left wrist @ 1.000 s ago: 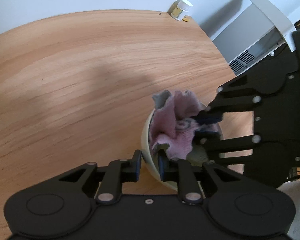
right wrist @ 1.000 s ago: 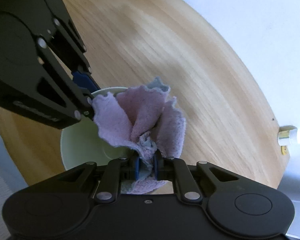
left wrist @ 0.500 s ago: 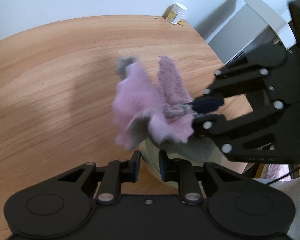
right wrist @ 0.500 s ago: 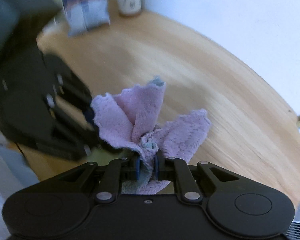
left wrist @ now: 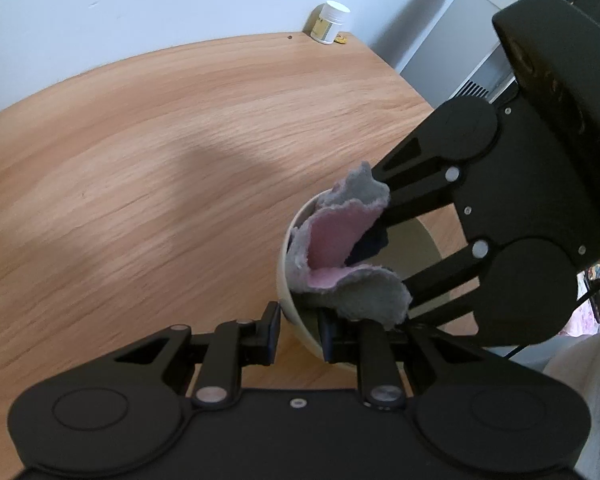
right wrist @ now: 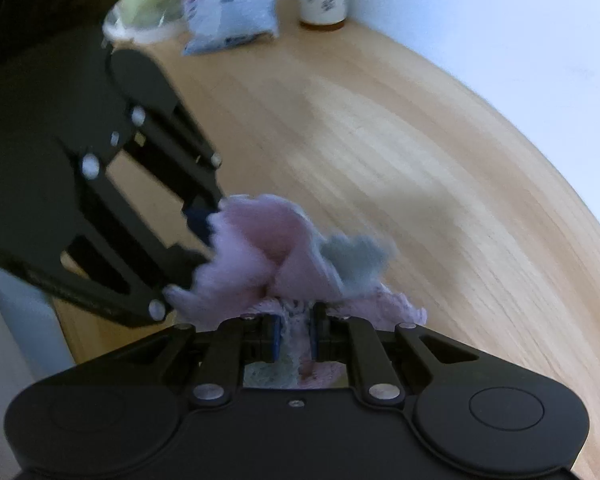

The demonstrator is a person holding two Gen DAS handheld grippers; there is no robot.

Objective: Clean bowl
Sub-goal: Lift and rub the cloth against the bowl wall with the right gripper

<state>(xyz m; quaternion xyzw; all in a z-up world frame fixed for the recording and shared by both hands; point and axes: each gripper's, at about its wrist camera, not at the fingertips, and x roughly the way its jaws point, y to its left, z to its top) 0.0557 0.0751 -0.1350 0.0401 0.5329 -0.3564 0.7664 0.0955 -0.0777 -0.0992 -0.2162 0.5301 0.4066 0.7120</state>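
On the wooden table [left wrist: 148,152], toward its near right edge, the bowl [left wrist: 290,312] stands with its rim clamped between the fingers of the left gripper [left wrist: 298,330], one finger outside the wall and one inside. To the right, the right gripper [right wrist: 294,338] is clamped on a bunched pink-and-grey cloth [left wrist: 340,248] and reaches in from the far side, opposite the left gripper, pressing the cloth against the bowl's inner left wall. By my reckoning the wiping hand must sweep toward the bare right side.
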